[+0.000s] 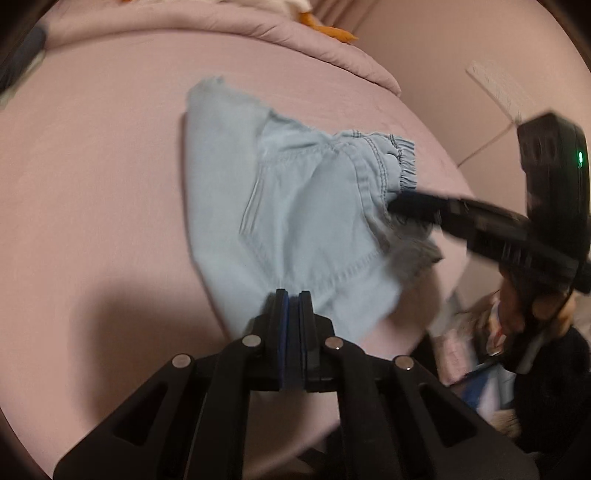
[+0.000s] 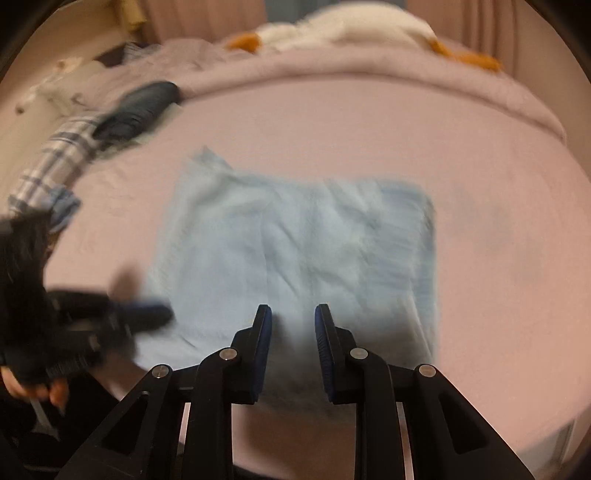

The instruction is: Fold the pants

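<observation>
Light blue denim pants (image 1: pixel 295 206) lie rumpled on the pink bed sheet (image 1: pixel 92 184), the elastic waistband (image 1: pixel 402 162) at the right. My left gripper (image 1: pixel 293 295) is shut, and its tips pinch the near edge of the pants where the pocket seams meet. In the right wrist view the left gripper (image 2: pixel 151 314) shows blurred at the left near corner of the pants (image 2: pixel 295 240). My right gripper (image 2: pixel 293 314) has its jaws a little apart with bunched cloth filling the gap. From the left wrist view the right gripper (image 1: pixel 402 203) bites the cloth just below the waistband.
A rolled pink duvet (image 2: pixel 406 74) borders the far side of the bed, with a white and orange plush toy (image 2: pixel 332 26) behind it. Dark and plaid clothes (image 2: pixel 110 118) lie at the far left. The bed's right edge (image 1: pixel 454 206) drops to a cluttered floor.
</observation>
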Available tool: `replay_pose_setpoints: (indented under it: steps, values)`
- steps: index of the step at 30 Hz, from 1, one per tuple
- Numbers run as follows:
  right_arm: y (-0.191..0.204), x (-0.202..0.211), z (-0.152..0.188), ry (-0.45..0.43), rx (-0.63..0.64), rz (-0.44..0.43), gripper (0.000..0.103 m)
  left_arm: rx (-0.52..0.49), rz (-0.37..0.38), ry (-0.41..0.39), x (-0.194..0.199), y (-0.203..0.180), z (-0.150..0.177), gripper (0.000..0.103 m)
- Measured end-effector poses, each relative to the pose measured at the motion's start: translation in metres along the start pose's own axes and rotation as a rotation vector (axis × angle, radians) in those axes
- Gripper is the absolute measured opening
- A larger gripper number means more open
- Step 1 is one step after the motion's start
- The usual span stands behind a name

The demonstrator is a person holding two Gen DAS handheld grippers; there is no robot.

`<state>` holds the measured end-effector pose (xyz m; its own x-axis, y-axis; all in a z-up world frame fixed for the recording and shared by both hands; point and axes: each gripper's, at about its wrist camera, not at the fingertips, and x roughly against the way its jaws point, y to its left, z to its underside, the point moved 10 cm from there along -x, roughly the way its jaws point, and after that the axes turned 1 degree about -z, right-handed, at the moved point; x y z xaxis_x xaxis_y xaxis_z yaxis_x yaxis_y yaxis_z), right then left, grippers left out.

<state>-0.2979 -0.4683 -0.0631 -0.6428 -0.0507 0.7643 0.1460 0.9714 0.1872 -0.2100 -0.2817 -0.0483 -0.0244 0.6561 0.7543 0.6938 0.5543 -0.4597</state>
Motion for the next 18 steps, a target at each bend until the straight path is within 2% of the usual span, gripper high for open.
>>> replay_pose_setpoints:
  steps: [2,5,7,9,11,12,15,18]
  values:
    - [0.021,0.000,-0.019,-0.024,0.020,-0.079,0.024,0.009,0.004,0.001,0.003,0.001,0.007,0.004]
    - [0.052,-0.020,-0.048,-0.029,0.086,-0.127,0.024,0.033,0.019,-0.001,0.005,0.005,0.011,0.004]
    - [0.069,-0.045,-0.064,0.002,0.120,-0.151,0.024,0.045,0.028,0.001,0.000,-0.002,0.011,0.004]
    - [0.079,-0.070,-0.065,0.062,0.133,-0.150,0.024,0.044,0.027,-0.001,0.000,0.003,0.012,0.004]
    - [0.076,-0.103,-0.062,0.158,0.132,-0.083,0.024,0.038,0.016,0.004,-0.001,0.003,0.013,0.004]
    - [0.071,-0.114,-0.063,0.174,0.120,-0.067,0.024,0.036,0.017,0.005,-0.002,0.003,0.013,0.004]
    - [0.063,-0.111,-0.069,0.175,0.060,-0.077,0.024,0.032,0.019,0.013,-0.004,0.001,0.014,0.004]
    - [0.047,-0.090,-0.076,0.087,-0.052,-0.117,0.024,0.045,0.030,0.011,-0.003,0.000,0.013,0.005]
